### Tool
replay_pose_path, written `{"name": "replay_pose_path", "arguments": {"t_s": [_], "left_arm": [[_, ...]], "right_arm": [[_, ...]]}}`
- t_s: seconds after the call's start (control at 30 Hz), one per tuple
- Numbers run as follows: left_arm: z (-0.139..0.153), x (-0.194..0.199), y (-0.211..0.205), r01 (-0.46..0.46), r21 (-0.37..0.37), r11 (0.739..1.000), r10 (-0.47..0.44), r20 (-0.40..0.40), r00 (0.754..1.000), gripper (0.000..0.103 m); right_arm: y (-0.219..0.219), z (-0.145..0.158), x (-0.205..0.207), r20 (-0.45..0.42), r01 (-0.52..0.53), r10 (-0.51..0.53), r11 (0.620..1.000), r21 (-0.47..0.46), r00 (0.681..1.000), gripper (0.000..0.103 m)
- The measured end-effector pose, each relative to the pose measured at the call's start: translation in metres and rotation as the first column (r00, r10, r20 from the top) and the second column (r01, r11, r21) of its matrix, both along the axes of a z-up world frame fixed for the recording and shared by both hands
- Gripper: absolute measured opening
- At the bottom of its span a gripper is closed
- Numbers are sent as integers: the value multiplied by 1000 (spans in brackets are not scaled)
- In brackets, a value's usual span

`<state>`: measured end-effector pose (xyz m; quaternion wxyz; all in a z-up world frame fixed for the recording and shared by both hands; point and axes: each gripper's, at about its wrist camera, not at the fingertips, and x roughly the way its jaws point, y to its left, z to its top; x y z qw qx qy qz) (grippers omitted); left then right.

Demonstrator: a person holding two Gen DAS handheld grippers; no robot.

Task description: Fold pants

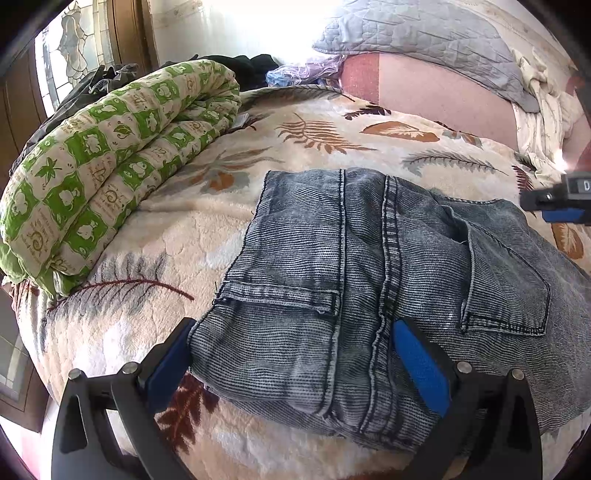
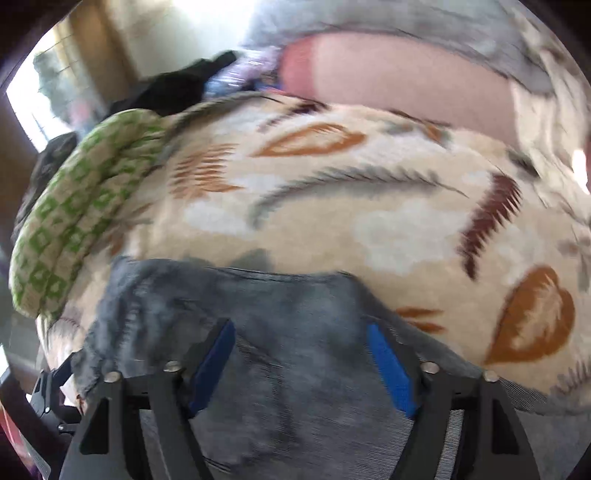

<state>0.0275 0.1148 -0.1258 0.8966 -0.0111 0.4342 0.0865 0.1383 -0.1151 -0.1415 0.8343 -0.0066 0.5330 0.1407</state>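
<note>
Left wrist view: folded pants (image 1: 369,288) lie between spread left tongs (image 1: 295,369).

Black tongs (image 1: 295,365), blue pads (image 1: 421,369), silver pins (image 1: 464,367)

Bed (image 1: 155,236) under a cream fleece blanket (image 1: 369,133) printed with leaves and feathers; rolled green-checked quilt (image 1: 96,177) along its left edge; grey quilted pillow (image 1: 424,40) at the head, over a pink sheet (image 1: 436,92); dark clothes (image 1: 251,66) heaped at the far side; leaded-glass window (image 1: 74,48) in brown wood framing, far left; strong daylight on the pale wall (image 1: 229,26).
</note>
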Motion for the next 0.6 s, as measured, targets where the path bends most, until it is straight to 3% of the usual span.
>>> {"name": "replay_pose_path", "arguments": {"t_s": [0.03, 0.1, 0.2, 0.3, 0.5, 0.6], "left_arm": [[0, 0, 0, -1, 0, 1000, 1, 0, 1000, 103], [0, 0, 0, -1, 0, 1000, 1, 0, 1000, 103], [0, 0, 0, -3, -1, 1000, 3, -1, 1000, 103], [0, 0, 0, -5, -3, 1000, 5, -3, 1000, 103], [2, 1, -1, -7, -3, 1000, 7, -2, 1000, 103], [16, -8, -6, 4, 25, 1000, -6, 79, 997, 103]], "right_arm": [[-10, -2, 4, -22, 14, -14, 1000, 1, 1000, 65], [-24, -9, 10, -61, 35, -36, 999, -14, 997, 46], [-38, -22, 19, -133, 70, -74, 997, -32, 988, 36], [-47, -34, 22, -199, 96, -97, 995, -16, 975, 35], [-42, -49, 29, -196, 122, -135, 989, -81, 971, 35], [-39, -53, 36, -194, 130, -148, 986, -103, 970, 35]]}}
